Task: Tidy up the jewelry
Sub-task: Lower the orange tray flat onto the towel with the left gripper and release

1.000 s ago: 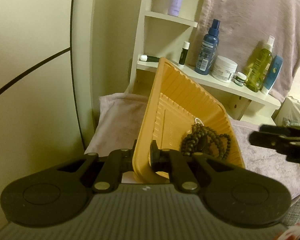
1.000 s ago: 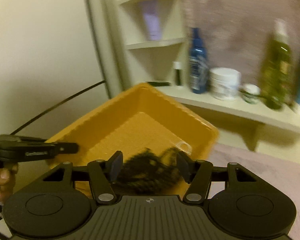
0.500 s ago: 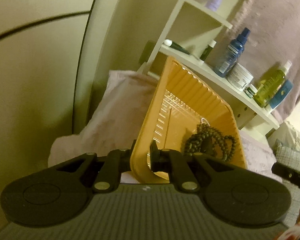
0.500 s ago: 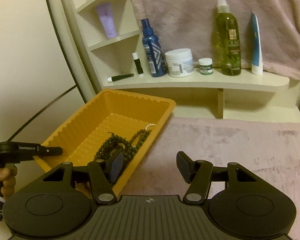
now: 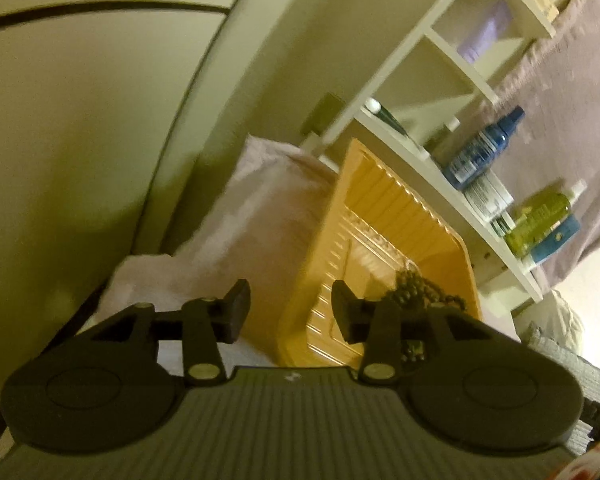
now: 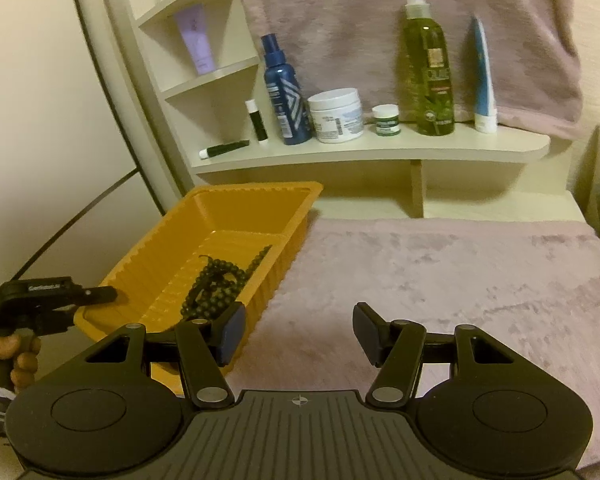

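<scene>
An orange plastic tray (image 6: 220, 216) rests on the pink cloth (image 6: 440, 272) at the left, with a dark beaded necklace (image 6: 216, 284) lying in it. In the left wrist view the tray (image 5: 380, 208) appears tilted and the beads (image 5: 416, 292) show behind the right finger. My left gripper (image 5: 286, 312) is open, its jaws on either side of the tray's near rim without touching it; it also shows in the right wrist view (image 6: 96, 294). My right gripper (image 6: 296, 334) is open and empty, low over the cloth just right of the tray.
A white shelf (image 6: 380, 152) behind the tray holds a blue bottle (image 6: 284, 96), a white jar (image 6: 336, 114), a green spray bottle (image 6: 430, 68) and small tubes. A pink towel (image 6: 380, 20) hangs behind. A curved wall panel is at the left.
My left gripper has opened and let go of the tray's rim. My right gripper has drawn back from the tray toward the right, leaving the necklace in the tray.
</scene>
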Tool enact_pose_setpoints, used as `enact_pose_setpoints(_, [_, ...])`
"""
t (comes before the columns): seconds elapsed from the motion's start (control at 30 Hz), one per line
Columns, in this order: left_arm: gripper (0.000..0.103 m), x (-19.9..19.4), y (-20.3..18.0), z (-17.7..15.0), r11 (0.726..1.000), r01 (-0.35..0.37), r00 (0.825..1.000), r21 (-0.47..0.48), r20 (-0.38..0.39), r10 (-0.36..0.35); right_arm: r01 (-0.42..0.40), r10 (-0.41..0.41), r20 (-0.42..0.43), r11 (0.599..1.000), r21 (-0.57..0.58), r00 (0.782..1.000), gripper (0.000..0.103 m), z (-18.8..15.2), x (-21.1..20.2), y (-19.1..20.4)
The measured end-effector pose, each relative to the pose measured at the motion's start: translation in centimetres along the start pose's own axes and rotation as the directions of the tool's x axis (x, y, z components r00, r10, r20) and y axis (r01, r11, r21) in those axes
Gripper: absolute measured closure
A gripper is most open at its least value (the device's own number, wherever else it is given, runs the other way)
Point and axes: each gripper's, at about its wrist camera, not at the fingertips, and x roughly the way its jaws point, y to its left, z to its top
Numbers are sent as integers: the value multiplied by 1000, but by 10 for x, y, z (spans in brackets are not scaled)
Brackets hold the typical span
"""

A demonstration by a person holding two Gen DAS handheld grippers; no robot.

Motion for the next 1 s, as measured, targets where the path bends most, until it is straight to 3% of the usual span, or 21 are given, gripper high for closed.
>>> enact_pose_setpoints(0.13, [57,-22,-1,3,999,-36,998,34,50,34,23,-22,-2,997,68,1000,43,-3,-5,-5])
enact_pose_setpoints(0.2, [45,-34,-5,2,996,-60,995,62,77,56,37,-36,-12,994,105,999,41,-8,-6,-6])
enact_pose_setpoints(0.27, [22,-46,-11,1,991,-95,992,96,97,86,61,-58,-28,989,137,998,33,-11,-8,-7])
enact_pose_setpoints(0.47, [1,-68,-39,-14,958,-155,986,240,98,135,139,-122,-91,968,211,988,27,-23,-19,-11])
enact_pose_setpoints(0.7, [1,-77,-80,-44,911,-127,992,392,29,126,194,-171,-122,958,212,978,26,-31,-44,-14])
enact_pose_setpoints(1.0, [1,-74,-125,-83,871,-86,988,484,-74,139,255,-234,-150,957,137,960,26,-48,-80,-2])
